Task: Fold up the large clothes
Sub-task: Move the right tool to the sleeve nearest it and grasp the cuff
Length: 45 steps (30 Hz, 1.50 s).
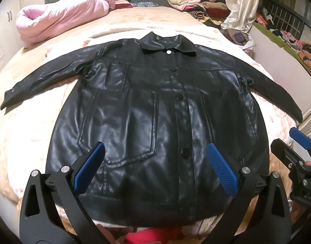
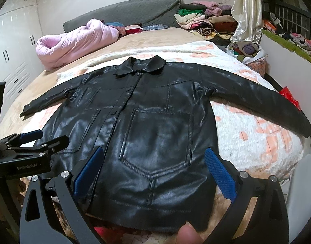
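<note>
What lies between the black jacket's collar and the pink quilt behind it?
Only bedding: past the black jacket's collar comes the white flowered blanket, then the tan bed cover, up to the pink quilt. The right wrist view shows this best.

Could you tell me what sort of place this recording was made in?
Most likely a home bedroom: a black jacket lies spread on a bed, with a rolled pink quilt and white wardrobe doors behind.

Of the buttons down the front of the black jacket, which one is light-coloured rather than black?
The top button, right under the collar of the jacket. In the left wrist view it looks white or silvery; the buttons below it are black.
</note>
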Each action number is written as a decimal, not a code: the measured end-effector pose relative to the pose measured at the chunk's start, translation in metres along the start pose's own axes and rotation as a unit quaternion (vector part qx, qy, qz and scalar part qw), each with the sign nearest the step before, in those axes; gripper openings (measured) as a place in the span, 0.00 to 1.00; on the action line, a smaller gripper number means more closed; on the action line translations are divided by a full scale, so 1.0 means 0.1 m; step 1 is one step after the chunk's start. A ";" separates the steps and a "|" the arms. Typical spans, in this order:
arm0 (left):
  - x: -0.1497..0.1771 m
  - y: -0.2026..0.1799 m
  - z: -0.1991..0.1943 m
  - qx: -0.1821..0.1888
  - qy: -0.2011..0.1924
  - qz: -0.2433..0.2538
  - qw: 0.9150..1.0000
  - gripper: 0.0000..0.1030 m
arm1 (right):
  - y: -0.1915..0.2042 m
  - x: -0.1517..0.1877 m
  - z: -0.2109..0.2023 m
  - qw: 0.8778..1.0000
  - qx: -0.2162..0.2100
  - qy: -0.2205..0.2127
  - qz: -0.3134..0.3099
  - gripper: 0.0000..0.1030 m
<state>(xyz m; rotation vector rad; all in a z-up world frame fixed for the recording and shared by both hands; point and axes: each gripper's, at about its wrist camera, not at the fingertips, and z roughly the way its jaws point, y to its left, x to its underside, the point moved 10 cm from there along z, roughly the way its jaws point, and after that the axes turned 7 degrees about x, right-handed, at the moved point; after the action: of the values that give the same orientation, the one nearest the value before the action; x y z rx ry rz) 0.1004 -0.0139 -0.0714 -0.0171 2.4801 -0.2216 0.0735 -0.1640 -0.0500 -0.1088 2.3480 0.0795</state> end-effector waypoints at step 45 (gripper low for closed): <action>-1.56 -0.47 0.85 -0.020 -0.010 0.007 1.000 0.91 | -1.55 -1.41 0.93 0.969 0.092 -0.036 0.227 0.96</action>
<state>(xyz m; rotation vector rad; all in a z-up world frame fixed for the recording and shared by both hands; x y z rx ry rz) 0.2742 -0.0636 -0.0362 -0.0184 2.4636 -0.1646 0.2537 -0.3025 -0.0187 0.5158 2.2520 0.0855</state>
